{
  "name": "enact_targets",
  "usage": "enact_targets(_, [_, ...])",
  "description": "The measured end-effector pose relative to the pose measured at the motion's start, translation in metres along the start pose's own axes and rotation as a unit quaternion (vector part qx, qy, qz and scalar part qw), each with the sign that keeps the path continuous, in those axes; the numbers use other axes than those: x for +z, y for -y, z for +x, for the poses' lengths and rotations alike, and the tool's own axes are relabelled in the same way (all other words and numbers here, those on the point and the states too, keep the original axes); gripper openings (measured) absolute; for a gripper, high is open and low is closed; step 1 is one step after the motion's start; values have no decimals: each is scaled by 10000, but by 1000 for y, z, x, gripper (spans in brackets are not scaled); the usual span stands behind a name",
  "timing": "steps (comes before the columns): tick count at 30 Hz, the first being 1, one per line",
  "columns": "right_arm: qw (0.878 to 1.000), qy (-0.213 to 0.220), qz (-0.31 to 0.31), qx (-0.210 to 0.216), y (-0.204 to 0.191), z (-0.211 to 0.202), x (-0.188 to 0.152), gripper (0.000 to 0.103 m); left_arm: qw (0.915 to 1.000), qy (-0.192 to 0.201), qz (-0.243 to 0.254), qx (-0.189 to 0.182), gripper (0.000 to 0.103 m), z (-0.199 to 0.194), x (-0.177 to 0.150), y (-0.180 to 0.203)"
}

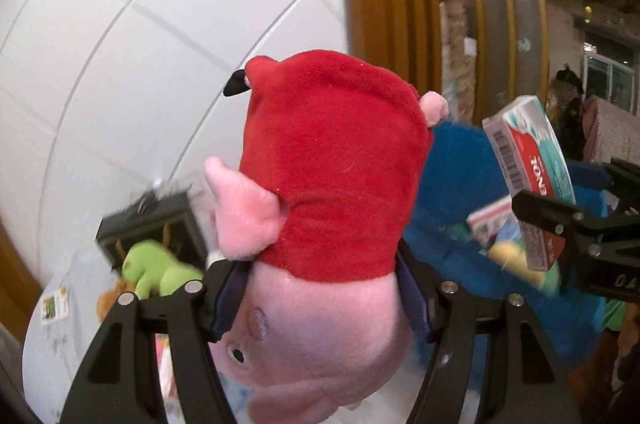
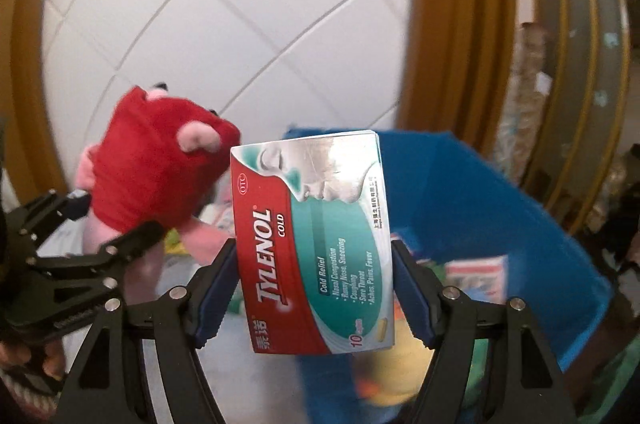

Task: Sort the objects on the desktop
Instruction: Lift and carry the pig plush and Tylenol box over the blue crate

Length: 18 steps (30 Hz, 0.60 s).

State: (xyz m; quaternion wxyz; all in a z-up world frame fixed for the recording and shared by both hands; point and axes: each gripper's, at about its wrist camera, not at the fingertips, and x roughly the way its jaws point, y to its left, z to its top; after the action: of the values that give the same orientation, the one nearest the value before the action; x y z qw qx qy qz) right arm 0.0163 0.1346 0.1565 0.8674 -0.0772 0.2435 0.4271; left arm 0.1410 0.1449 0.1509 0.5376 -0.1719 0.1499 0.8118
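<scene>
My left gripper [image 1: 320, 296] is shut on a pink pig plush in a red dress [image 1: 332, 184], held upside down in the air. It also shows in the right wrist view [image 2: 156, 160], with the left gripper [image 2: 80, 236] at the left. My right gripper [image 2: 312, 284] is shut on a Tylenol Cold box [image 2: 316, 240], held upright above a blue fabric bin [image 2: 500, 200]. The box [image 1: 528, 152] and the right gripper [image 1: 576, 224] show at the right of the left wrist view, over the bin [image 1: 452, 184].
The blue bin holds a yellow toy [image 1: 516, 256] and another small box [image 2: 476, 276]. A green plush [image 1: 156, 268] and a dark box [image 1: 148, 224] lie on the white table at the left. A tiled wall and wooden posts stand behind.
</scene>
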Motion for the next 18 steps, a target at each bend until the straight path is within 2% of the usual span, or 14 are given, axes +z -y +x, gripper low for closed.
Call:
enact_targets(1, [9998, 85, 75, -186, 11, -2, 4, 73, 9999, 102, 21, -52, 66, 2, 13, 11])
enact_targets(5, [9987, 176, 118, -460, 57, 0, 21, 73, 9992, 330, 98, -207, 66, 11, 53, 47])
enact_targets(10, [9977, 101, 162, -647, 114, 11, 41, 73, 9988, 309, 144, -347, 66, 41, 99, 91])
enact_targets(14, [9967, -115, 193, -780, 153, 37, 53, 73, 9981, -295, 45, -534, 66, 93, 118, 122])
enact_targets(18, [9941, -663, 436, -745, 186, 84, 49, 73, 9902, -1268, 172, -560, 66, 153, 110, 143])
